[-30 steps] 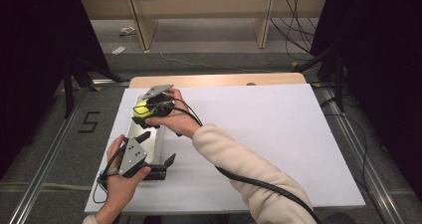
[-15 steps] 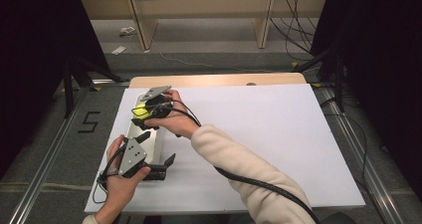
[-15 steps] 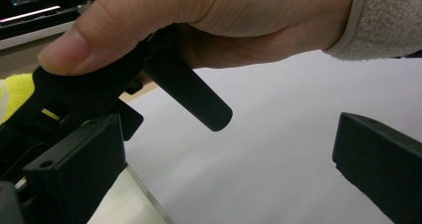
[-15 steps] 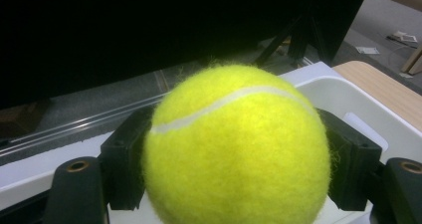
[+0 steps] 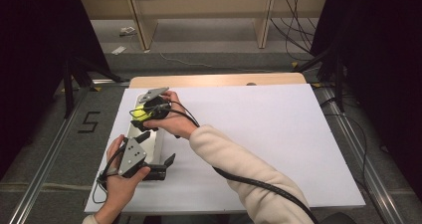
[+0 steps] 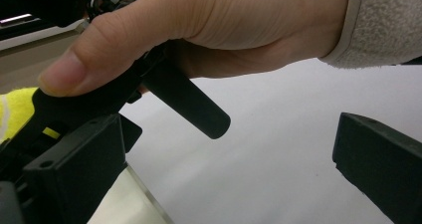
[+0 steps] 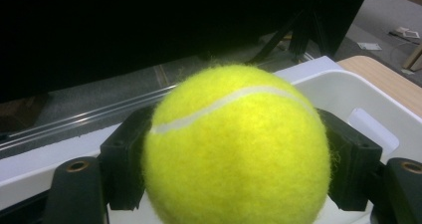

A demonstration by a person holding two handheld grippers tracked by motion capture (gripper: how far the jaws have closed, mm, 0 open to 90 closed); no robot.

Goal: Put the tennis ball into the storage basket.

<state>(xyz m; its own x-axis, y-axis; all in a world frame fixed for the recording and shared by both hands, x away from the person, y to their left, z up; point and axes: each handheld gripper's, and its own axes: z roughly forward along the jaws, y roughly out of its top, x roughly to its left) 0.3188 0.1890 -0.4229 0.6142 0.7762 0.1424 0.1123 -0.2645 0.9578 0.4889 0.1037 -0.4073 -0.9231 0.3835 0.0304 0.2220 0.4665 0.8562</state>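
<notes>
White sheeting covered the table [image 5: 278, 134], with grey floor and wooden shelf legs beyond it and black curtains on both sides. Near the table's left edge lay a long white tray [image 7: 348, 92], and everything at work gathered round it.

The right gripper [image 5: 144, 115] hung over the far end of the tray, held in the person's right hand [image 5: 171, 122], a cream sleeve [image 5: 239, 169] running back toward the bottom of the high view. Its two black jaws were closed against the flanks of a yellow tennis ball [image 7: 236, 149], one on each side, and the ball sat above the tray's inside, near a wall with a slot handle. Whether the ball touched the tray floor could not be told.

The left gripper [image 5: 161, 167] rested at the near end of the tray, held in the left hand [image 5: 119, 184]. Its jaws stood wide apart with nothing between them, and through that gap showed the right hand, just beyond.
</notes>
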